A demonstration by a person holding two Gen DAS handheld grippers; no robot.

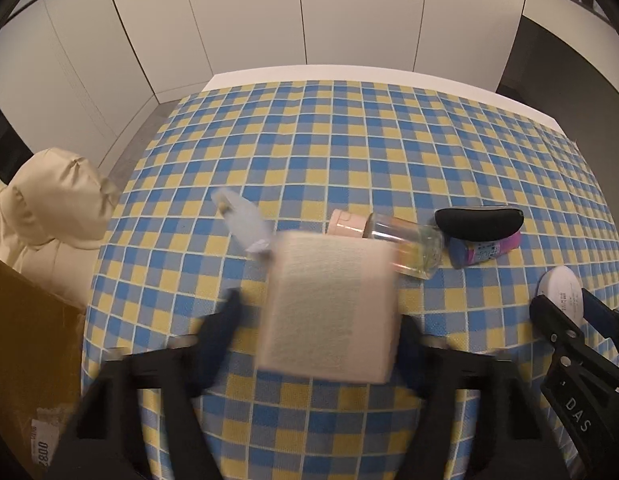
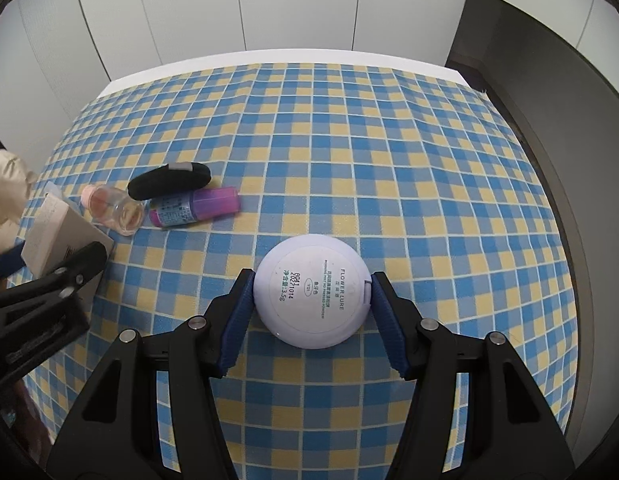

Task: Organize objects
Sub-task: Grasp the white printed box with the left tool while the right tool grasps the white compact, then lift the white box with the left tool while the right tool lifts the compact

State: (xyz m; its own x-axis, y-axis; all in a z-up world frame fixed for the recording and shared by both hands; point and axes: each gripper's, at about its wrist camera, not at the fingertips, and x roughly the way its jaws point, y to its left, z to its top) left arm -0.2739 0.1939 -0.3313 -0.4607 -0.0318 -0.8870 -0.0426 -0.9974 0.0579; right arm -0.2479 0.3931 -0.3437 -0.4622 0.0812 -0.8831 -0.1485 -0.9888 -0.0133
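A pale pink box (image 1: 329,308), blurred, stands between the fingers of my left gripper (image 1: 317,316). Its right finger sits at the box's edge, and checked cloth shows between the left pad (image 1: 225,320) and the box, so the jaws stand open around it. In the right wrist view my right gripper (image 2: 311,292) is shut on a round white powder compact (image 2: 311,292), with both blue pads against its sides, low over the cloth. The compact (image 1: 559,288) also shows at the right edge of the left wrist view.
Behind the box lie a clear bottle with a pink cap (image 1: 389,240), a black pouch (image 1: 479,222), a purple bottle (image 1: 485,250) and a pale blue tube (image 1: 245,220). A cream jacket (image 1: 49,208) and a cardboard box (image 1: 21,340) are on the left. The blue-yellow checked cloth (image 2: 349,140) stretches beyond.
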